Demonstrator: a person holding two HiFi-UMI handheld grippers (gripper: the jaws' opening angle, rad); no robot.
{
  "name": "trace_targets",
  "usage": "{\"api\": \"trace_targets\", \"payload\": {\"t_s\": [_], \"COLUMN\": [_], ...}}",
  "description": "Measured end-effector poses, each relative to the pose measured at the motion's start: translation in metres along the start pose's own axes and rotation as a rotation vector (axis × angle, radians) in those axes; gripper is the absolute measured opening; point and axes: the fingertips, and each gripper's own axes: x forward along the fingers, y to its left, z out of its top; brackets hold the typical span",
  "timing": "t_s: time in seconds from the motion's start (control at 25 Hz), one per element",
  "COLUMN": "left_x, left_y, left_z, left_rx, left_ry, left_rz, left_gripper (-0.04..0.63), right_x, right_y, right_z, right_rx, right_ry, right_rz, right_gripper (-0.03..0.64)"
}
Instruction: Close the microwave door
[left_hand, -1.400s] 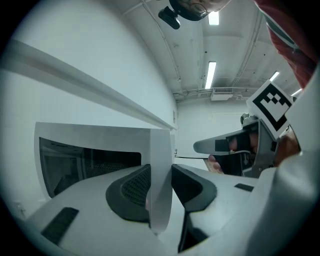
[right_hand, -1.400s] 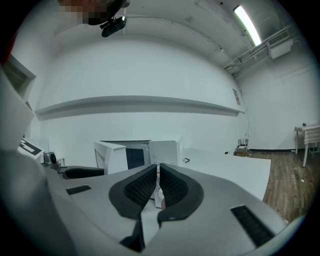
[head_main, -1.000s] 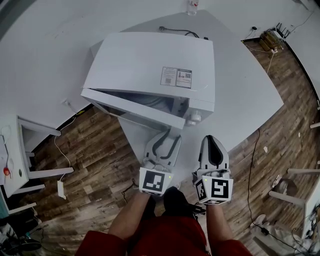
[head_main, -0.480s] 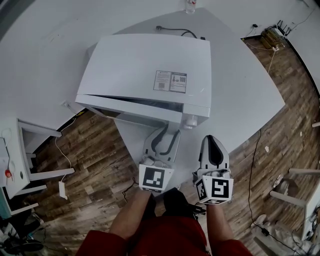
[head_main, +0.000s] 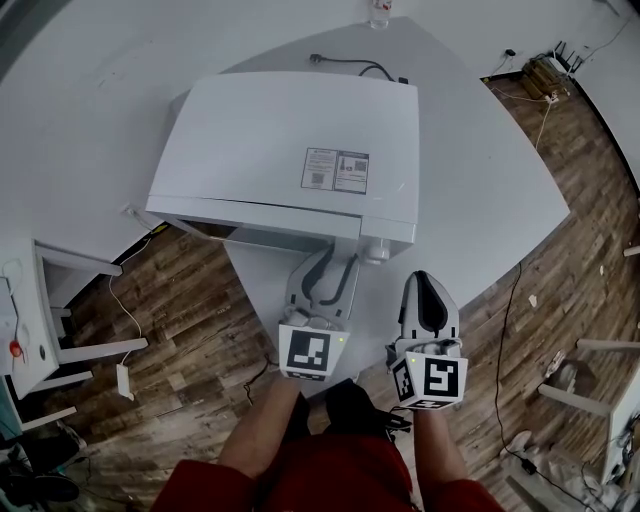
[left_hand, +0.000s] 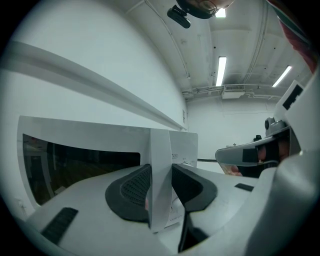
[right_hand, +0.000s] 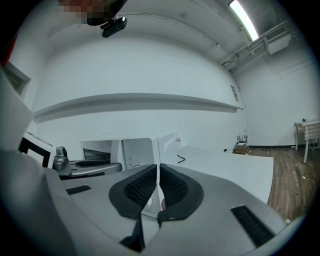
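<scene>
A white microwave (head_main: 290, 140) stands on the white table (head_main: 480, 160). Its door (head_main: 255, 220) is swung almost flat against the front, with a thin dark gap left at the hinge side. My left gripper (head_main: 340, 256) reaches to the door's free edge, next to the control knob (head_main: 375, 250). In the left gripper view the door's edge (left_hand: 161, 200) stands upright between the pads, and the left gripper (left_hand: 161, 172) is shut on it. The right gripper (head_main: 424, 280) hangs over the table a little short of the microwave's right corner, shut with nothing in it (right_hand: 158, 172).
A power cable (head_main: 350, 62) runs behind the microwave, and a clear bottle (head_main: 383, 12) stands at the table's far edge. White furniture (head_main: 60, 300) stands on the wooden floor at the left. More cables lie on the floor at the right (head_main: 505, 330).
The door has swung from partly open to nearly closed. My left gripper has moved forward toward the microwave with the door's edge in it. The right gripper has hardly shifted.
</scene>
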Motion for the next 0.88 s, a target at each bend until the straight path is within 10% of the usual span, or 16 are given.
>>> {"api": "trace_targets", "payload": {"t_s": [0.88], "left_x": [-0.009], "left_y": [-0.005], "left_z": [-0.003], "left_rx": [0.011], "left_ry": [0.006], "left_rz": [-0.019], "left_gripper": [0.144], "right_x": [-0.026], "right_y": [0.004], "right_z": [0.005], "right_rx": [-0.008], "right_ry": [-0.01], "right_rz": [-0.023], "right_gripper": [0.038]}}
